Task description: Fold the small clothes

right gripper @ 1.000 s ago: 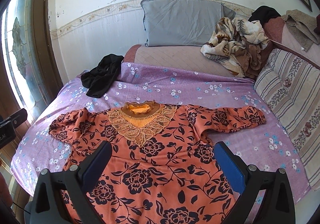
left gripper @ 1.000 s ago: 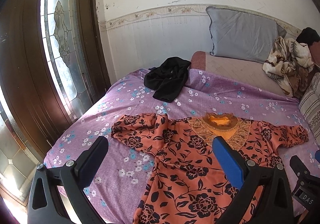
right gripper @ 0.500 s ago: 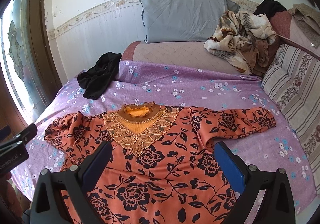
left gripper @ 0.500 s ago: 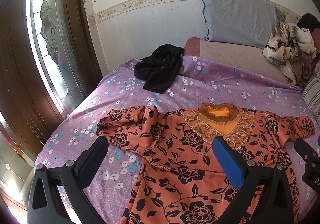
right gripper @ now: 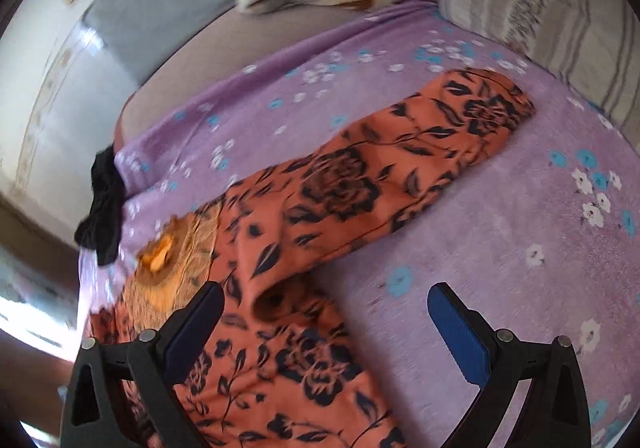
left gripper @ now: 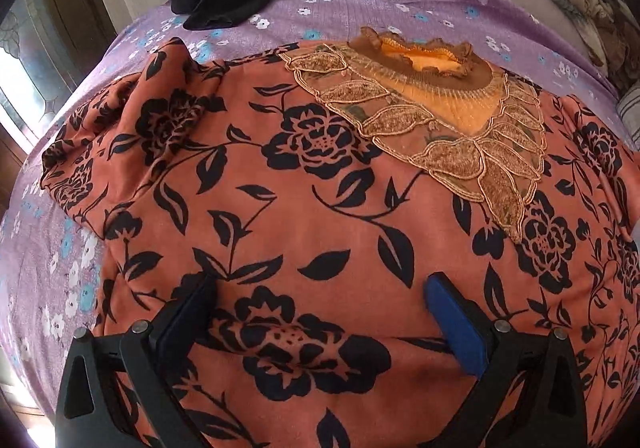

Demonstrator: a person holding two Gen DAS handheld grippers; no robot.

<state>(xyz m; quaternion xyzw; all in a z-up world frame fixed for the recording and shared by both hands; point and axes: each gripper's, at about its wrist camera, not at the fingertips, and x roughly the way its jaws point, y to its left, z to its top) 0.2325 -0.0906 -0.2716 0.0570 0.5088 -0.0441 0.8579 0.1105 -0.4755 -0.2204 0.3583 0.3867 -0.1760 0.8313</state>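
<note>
Both tongs spread wide, we're low over the orange blouse (left gripper: 320, 208): left gripper (left gripper: 320, 312) mid-chest, right gripper (right gripper: 326, 312) by the sleeve (right gripper: 400, 168); pinch its underarm seam, then fold inward from the bed (right gripper: 520, 208) edge.

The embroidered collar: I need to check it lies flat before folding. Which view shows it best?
The left wrist view: the embroidered collar is close, sharp and fully visible, lying flat on the orange top. The right wrist view shows it small, blurred and partly hidden.
</note>
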